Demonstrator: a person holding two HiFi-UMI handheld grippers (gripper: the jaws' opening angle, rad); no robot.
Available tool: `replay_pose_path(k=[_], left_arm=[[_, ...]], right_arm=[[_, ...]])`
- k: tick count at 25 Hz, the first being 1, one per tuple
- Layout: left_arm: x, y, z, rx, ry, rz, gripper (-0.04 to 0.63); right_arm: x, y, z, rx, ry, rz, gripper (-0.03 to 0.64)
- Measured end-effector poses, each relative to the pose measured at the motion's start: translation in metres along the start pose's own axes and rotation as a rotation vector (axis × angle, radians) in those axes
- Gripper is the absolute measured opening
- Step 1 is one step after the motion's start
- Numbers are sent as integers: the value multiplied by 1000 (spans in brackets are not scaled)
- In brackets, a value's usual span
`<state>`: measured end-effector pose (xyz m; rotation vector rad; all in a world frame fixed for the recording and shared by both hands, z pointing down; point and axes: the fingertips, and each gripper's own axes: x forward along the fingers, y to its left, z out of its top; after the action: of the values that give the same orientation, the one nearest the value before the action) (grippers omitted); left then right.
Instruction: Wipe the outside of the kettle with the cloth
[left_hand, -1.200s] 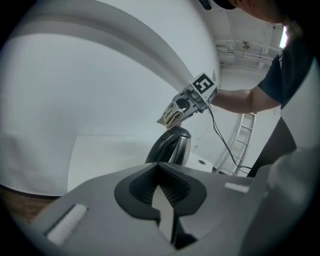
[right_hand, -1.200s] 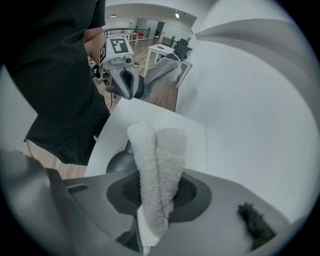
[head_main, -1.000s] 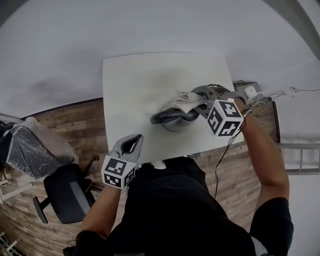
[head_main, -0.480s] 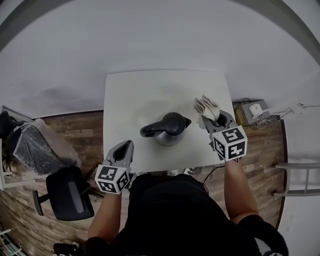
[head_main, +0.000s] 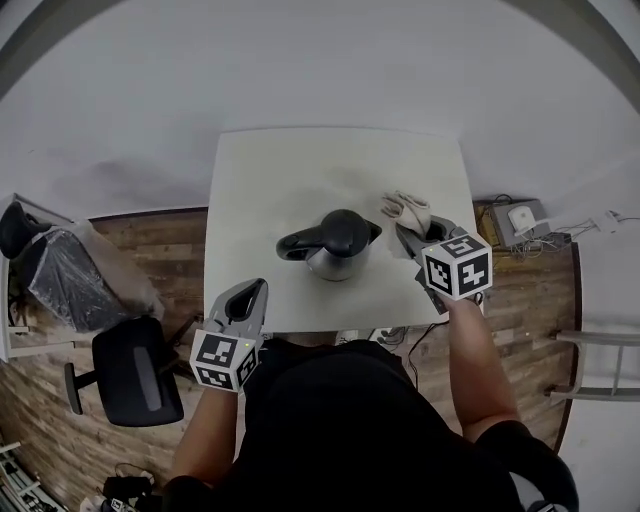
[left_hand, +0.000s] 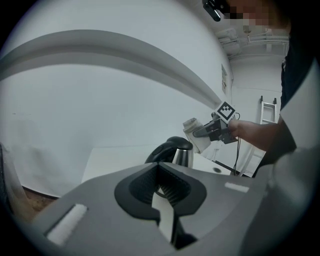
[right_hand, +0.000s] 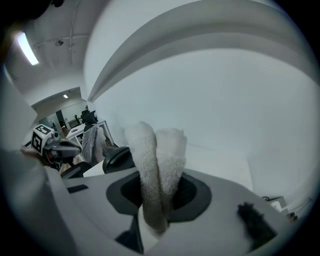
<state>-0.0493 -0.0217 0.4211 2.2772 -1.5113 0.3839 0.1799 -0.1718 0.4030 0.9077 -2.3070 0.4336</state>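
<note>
A steel kettle (head_main: 337, 248) with a black lid and handle stands near the middle of the white table (head_main: 270, 180); its handle points left. It also shows in the left gripper view as the kettle (left_hand: 172, 152). My right gripper (head_main: 412, 232) is shut on a folded white cloth (head_main: 407, 210), held just right of the kettle and apart from it. In the right gripper view the cloth (right_hand: 157, 165) sticks up out of the jaws. My left gripper (head_main: 250, 292) hangs off the table's front left edge, its jaws together and holding nothing.
A black office chair (head_main: 135, 372) and a plastic-wrapped chair (head_main: 70, 280) stand on the wooden floor at the left. A grey box with cables (head_main: 515, 222) lies on the floor right of the table. A white wall runs behind the table.
The right gripper has drawn the cloth off the kettle's top and moved it right, clear of the kettle. The left gripper has stayed near the front left edge.
</note>
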Motion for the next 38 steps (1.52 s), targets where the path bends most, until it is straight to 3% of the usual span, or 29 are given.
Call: replay_pose_path(k=[5, 10, 14, 20, 26, 33, 38], left_arm=[[-5, 47, 7, 39, -6, -114, 6], [-8, 71, -6, 25, 8, -253, 8], [-14, 89, -16, 16, 21, -348, 8], [-25, 108, -27, 28, 35, -418, 8], [-37, 108, -38, 9, 41, -446, 6], [-40, 120, -37, -11, 26, -436, 6], [-43, 134, -43, -27, 30, -409, 6]], right_arm=[[7, 12, 3, -56, 78, -185, 100], [21, 26, 8, -166, 262, -375, 100], [32, 44, 15, -166, 349, -464, 100], [33, 68, 26, -233, 423, -536, 100], [36, 89, 32, -293, 458, -542, 100], [47, 109, 39, -378, 486, -564, 100], [65, 143, 47, -520, 479, -583, 100]])
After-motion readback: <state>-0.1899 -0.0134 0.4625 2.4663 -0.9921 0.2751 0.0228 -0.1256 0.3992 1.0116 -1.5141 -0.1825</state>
